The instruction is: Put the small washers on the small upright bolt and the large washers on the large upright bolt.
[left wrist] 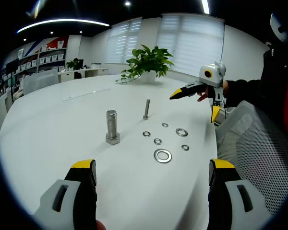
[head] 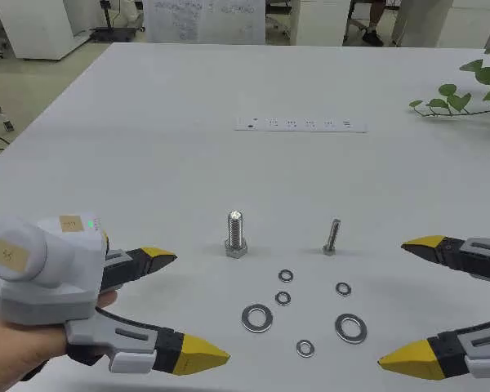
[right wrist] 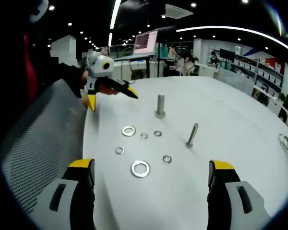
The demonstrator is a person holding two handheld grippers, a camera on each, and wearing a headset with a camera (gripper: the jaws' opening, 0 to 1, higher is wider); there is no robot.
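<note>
Before the large bolt (head: 236, 234) and small bolt (head: 331, 237) lie loose washers (head: 257, 318). Left gripper (head: 202, 307) and right gripper (head: 390, 302) gape, empty.

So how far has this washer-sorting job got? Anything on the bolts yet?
Nothing done yet: the large bolt and small bolt stand bare. Nothing in hand either: the left gripper and right gripper are open and empty. Left: two large washers and four small washers lie loose on the table.
</note>
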